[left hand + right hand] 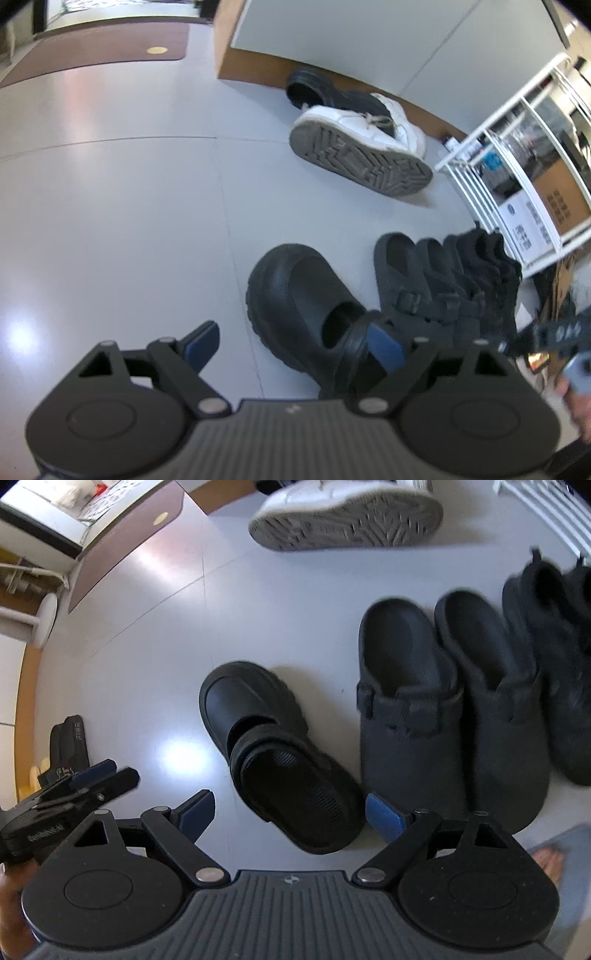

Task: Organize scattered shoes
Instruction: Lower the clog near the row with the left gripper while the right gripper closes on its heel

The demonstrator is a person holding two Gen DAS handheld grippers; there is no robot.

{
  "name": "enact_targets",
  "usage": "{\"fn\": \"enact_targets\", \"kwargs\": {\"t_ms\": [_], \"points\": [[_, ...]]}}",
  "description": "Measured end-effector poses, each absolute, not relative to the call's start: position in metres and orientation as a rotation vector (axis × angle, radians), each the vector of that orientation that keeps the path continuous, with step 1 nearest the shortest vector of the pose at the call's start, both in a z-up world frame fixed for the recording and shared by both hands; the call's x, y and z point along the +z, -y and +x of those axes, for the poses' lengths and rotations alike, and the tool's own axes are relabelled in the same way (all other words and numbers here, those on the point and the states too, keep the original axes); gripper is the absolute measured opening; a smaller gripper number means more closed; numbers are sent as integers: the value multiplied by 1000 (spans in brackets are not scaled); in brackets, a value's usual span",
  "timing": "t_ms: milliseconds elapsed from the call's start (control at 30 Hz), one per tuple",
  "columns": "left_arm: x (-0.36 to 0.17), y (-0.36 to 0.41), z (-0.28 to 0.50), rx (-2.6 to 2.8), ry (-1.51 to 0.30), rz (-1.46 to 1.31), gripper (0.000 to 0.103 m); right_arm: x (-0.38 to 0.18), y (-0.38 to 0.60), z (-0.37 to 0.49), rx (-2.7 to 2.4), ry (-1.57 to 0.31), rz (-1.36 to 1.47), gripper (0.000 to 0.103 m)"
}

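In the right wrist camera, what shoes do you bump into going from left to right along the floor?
Chunky black clog → first black buckle clog → second black buckle clog → dark shoes at the right edge.

Jaws: my left gripper [293, 341] stands wide open – both blue pads bare, nothing between them.
Nearest shoe: a glossy black clog [299, 314] lies upright on the grey floor [110, 203], its heel strap touching my right pad.
Row beside it: two dark buckled clogs [417, 284], then darker shoes, side by side up to the white rack [491, 173].
Far shoes: a white sneaker [362, 147] tipped on its side, tread facing me, leans against another black clog [310, 90] at the wall base.
Right edge: the other gripper [554, 332] – blurred, state unclear.
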State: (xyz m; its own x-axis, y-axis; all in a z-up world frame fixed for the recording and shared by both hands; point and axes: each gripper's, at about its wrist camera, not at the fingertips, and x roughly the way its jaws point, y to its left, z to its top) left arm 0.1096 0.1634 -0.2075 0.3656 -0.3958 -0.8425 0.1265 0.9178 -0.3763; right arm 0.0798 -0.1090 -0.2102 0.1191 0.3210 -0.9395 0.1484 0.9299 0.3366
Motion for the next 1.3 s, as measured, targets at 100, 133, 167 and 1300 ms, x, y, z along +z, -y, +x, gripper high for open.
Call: {"fn": "enact_targets", "kwargs": {"t_ms": [100, 133, 167, 1300], "points": [[-210, -167, 112, -328, -1158, -283, 90, -217, 107, 79, 114, -1436, 414, 90], [-210, -168, 112, -324, -1160, -288, 90, -219, 106, 81, 112, -1424, 429, 85], [-211, -170, 113, -320, -1162, -298, 90, -222, 104, 83, 103, -1414, 457, 82], [-209, -199, 109, -258, -1160, -332, 90, -281, 59, 105, 38, -1417, 613, 45]]}}
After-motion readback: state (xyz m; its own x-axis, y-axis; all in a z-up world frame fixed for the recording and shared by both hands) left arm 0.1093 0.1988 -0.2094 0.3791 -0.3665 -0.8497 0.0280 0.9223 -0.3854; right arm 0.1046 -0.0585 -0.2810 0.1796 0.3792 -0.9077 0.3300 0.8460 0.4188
